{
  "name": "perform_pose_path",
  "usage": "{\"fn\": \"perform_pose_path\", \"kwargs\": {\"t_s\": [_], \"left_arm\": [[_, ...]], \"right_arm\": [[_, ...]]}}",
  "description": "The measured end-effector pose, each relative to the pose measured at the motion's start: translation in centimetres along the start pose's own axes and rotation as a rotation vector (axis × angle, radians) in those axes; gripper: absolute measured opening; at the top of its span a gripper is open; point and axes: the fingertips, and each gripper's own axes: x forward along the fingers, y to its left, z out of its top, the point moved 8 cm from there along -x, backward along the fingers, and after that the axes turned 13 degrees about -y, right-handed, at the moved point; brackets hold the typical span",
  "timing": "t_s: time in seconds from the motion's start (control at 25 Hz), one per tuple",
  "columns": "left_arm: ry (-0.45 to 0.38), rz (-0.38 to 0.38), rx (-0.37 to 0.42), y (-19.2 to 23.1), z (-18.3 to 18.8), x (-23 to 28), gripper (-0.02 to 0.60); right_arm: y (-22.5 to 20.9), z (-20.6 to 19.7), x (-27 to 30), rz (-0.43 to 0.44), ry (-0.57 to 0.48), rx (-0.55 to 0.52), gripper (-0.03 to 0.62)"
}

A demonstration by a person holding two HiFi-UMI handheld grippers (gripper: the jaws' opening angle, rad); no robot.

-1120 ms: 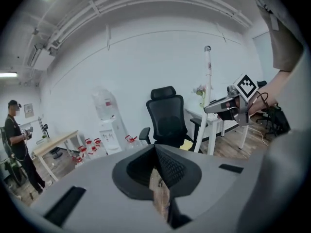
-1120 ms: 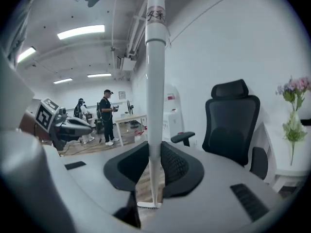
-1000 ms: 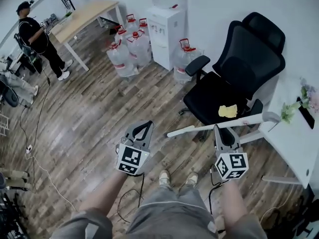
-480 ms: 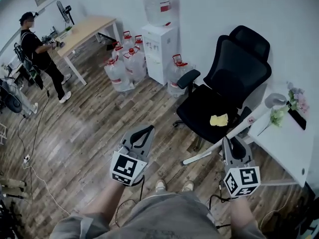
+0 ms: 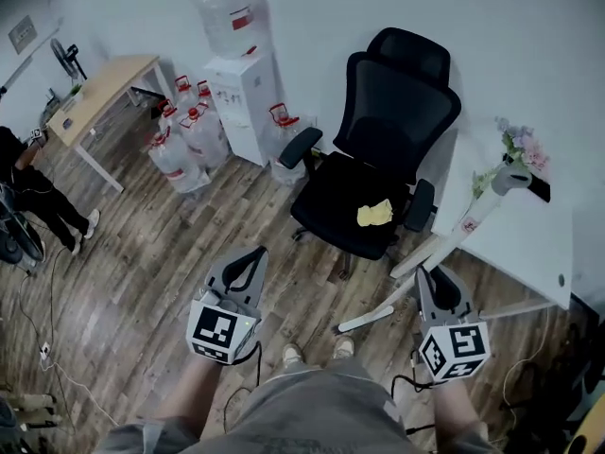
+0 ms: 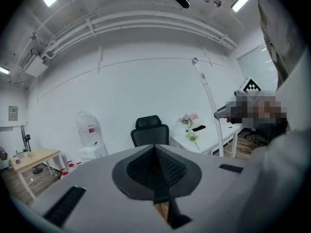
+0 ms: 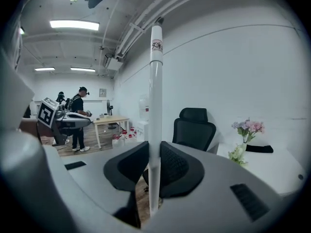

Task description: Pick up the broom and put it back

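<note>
The broom shows as a long white pole with a grey cap at its upper end; no bristle head is in view. My right gripper is shut on the pole low down. In the head view the pole slants up to the right over the white table. Seen from the right gripper view, the pole stands upright between the black pads of my right gripper. My left gripper hangs to the left, apart from the pole, shut on nothing. The left gripper view shows that gripper with its pads together and the pole off to the right.
A black office chair with a yellow cloth on its seat stands ahead. Flowers sit on the white table. A water dispenser, several water jugs and a wooden desk stand at the left. A person is at the far left.
Both grippers have risen. The pole in my right gripper has swung from nearly level to steeply slanted, its capped end now over the table. The chair has shifted left in the head view.
</note>
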Motion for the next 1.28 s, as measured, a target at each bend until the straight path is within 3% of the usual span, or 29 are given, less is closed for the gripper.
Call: {"fn": "perform_pose_path", "kwargs": {"t_s": [0.32,0.64,0.92,1.28], "left_arm": [[-0.097,-0.171,-0.010,-4.5,1.6,7.1,0.017],[-0.108,-0.312,0.023,-9.5,0.7,15.1,0.017],[-0.006,-0.396,0.003,-13.4,-3.7,19.7,0.017],[0.149,-0.517,-0.010,-18.0,-12.8,22.8,0.017]], "right_arm": [[-4.0,-0.7,-2.4,-0.158,0.032,0.034,0.095],[-9.6,-5.1,-1.6,-0.285,0.088,0.048,0.095],[-14.0,-12.4,0.0,-0.362,0.213,0.056,0.095],[-16.3,-24.8,0.6,-0.456,0.411,0.071,0.095]]}}
